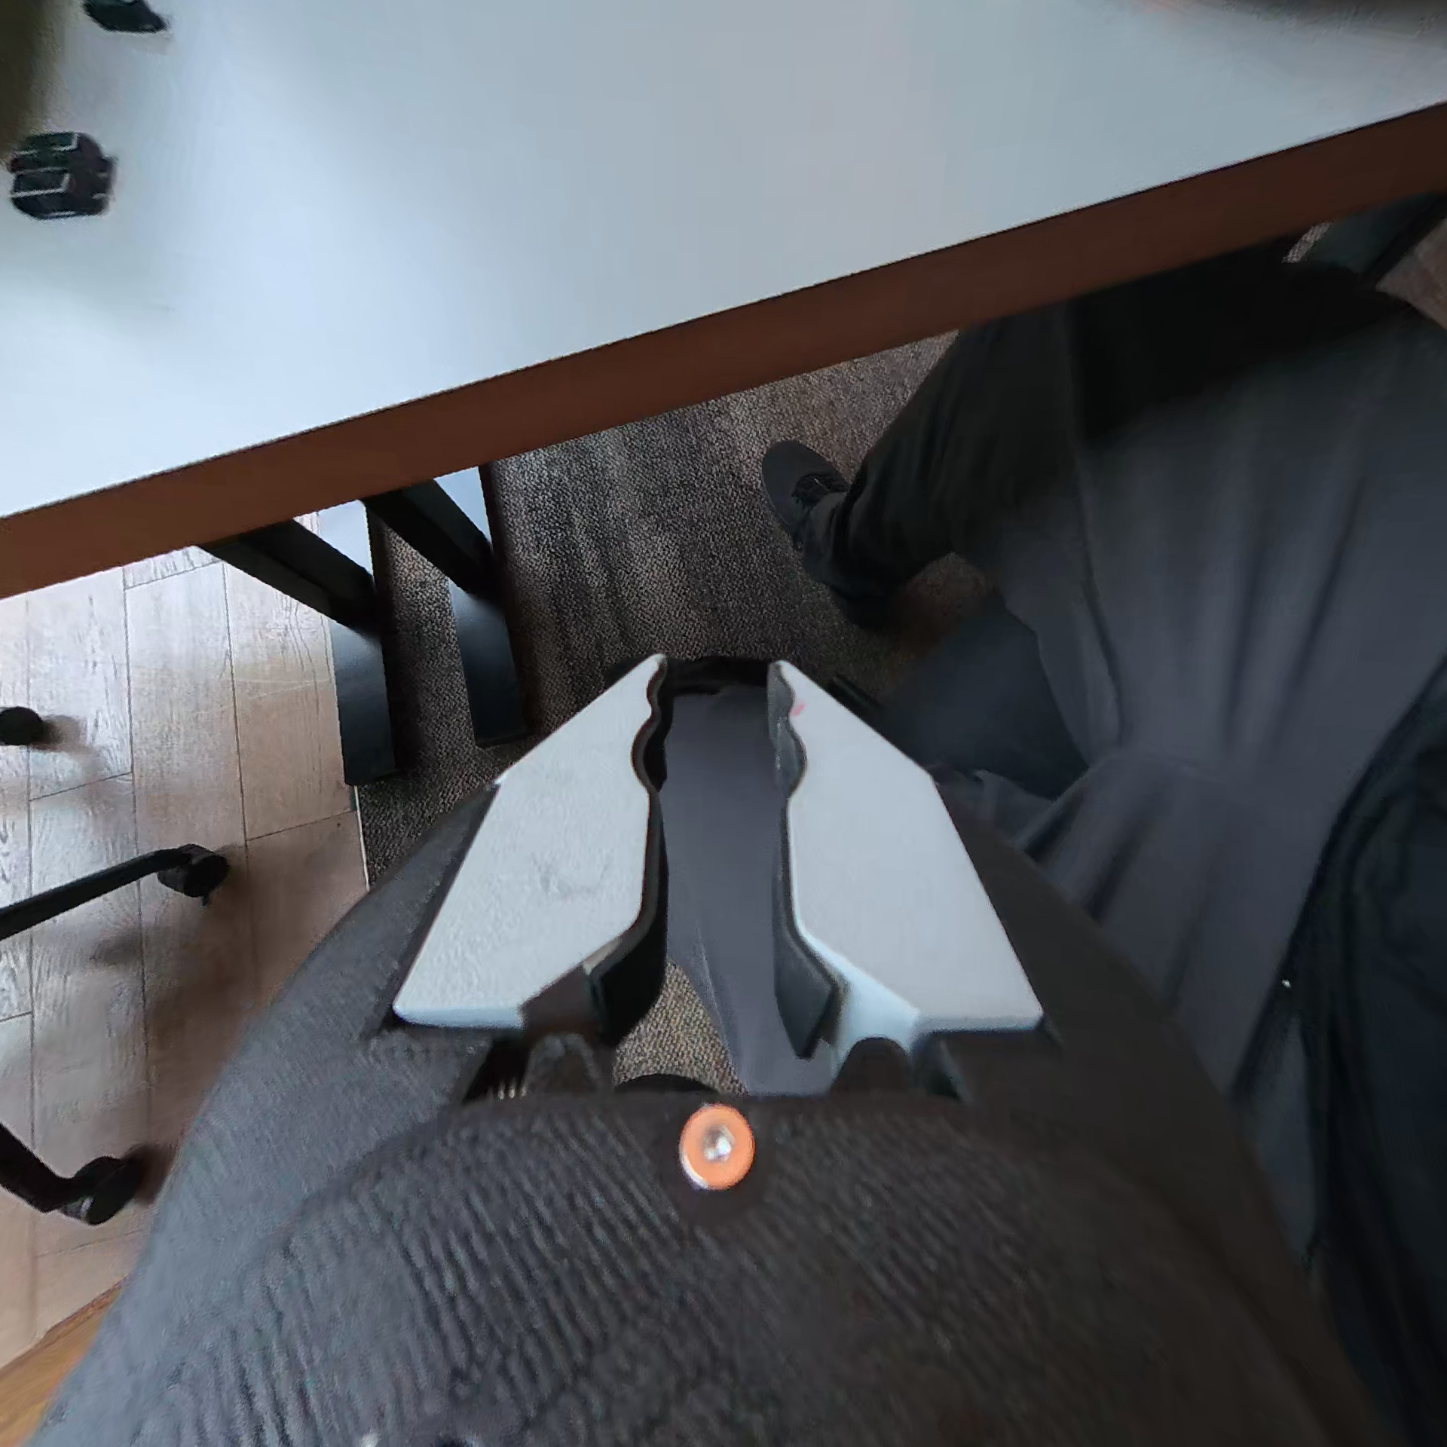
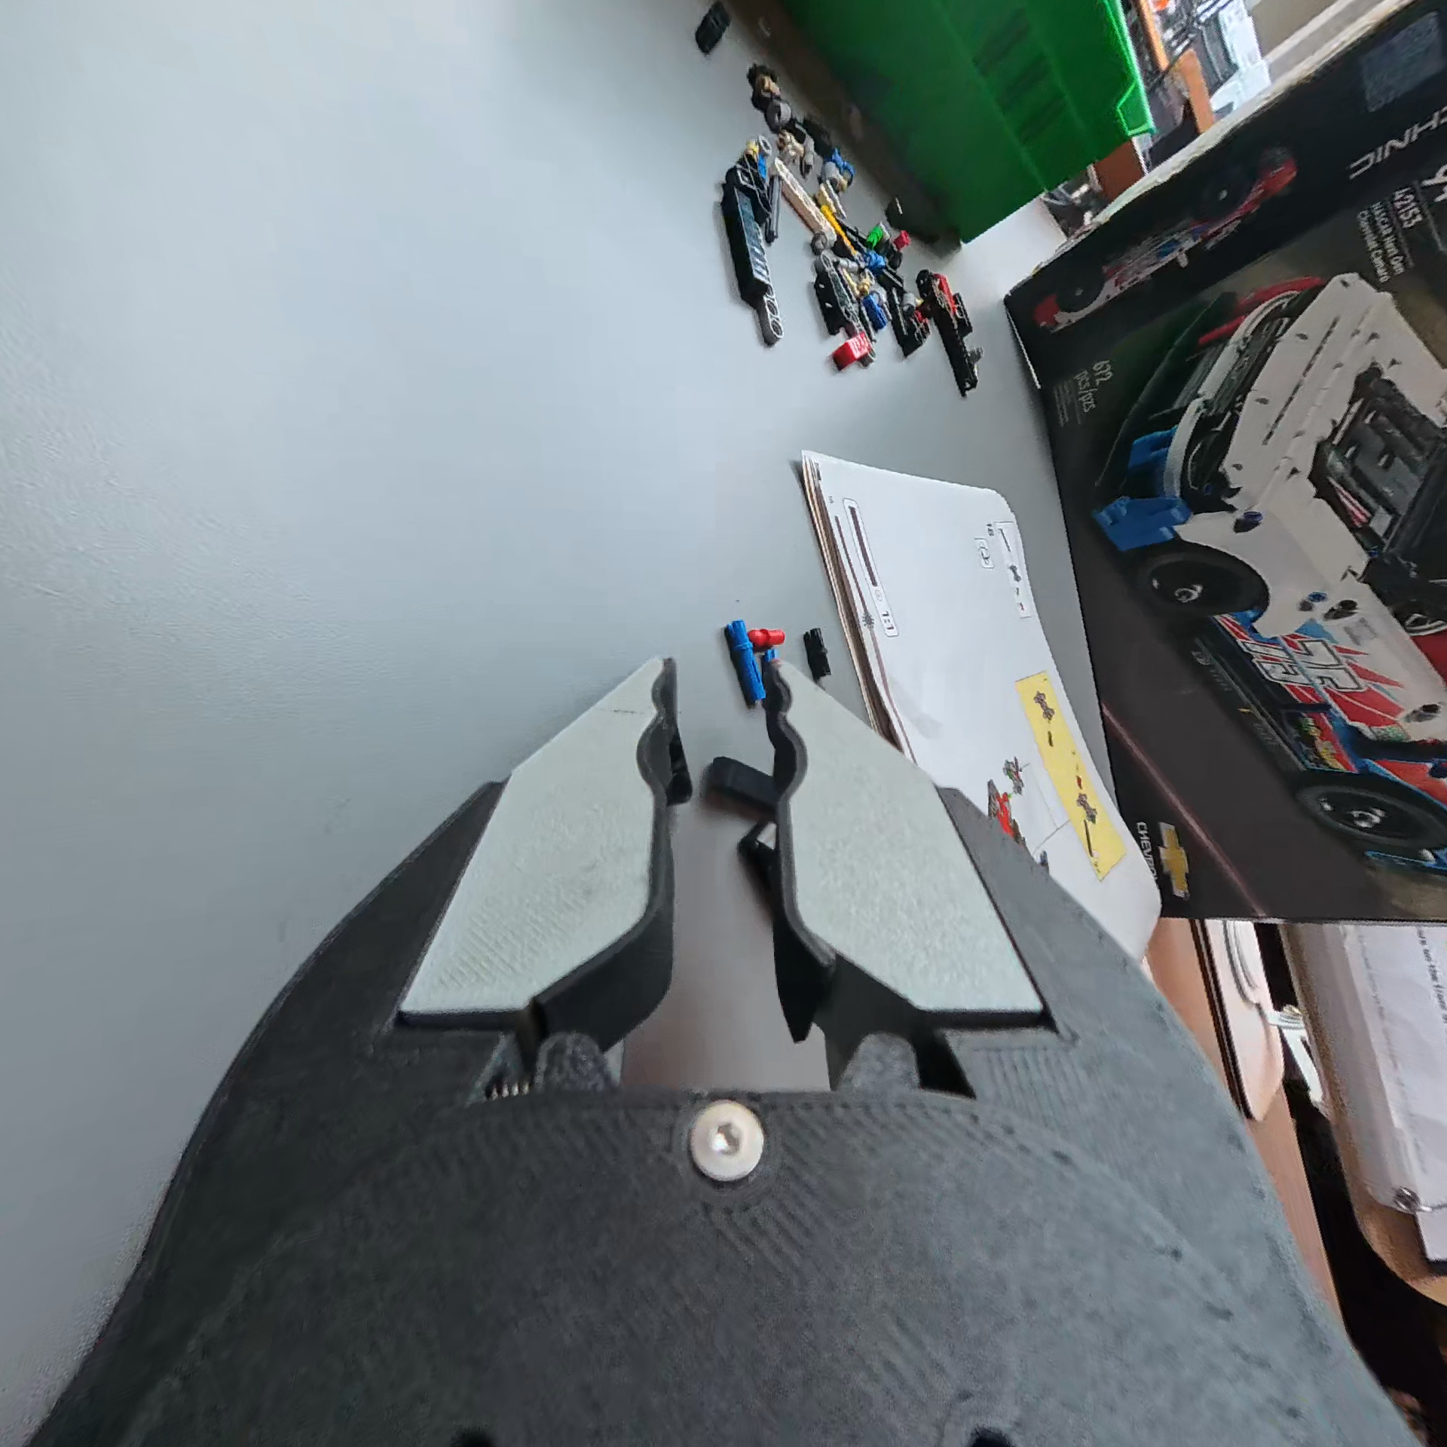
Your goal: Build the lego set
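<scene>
Black bent piece (image 2: 744,814), half hidden, lies between released right tongs (image 2: 720,673); left tongs (image 1: 716,673) released.

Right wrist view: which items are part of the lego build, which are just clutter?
Part of the build:
- small blue, red and black pins
- heap of mixed loose lego parts
- open white instruction booklet
- black angled piece between the right gripper fingers

Just lying about:
- green plastic bin
- printed cardboard set box
</scene>
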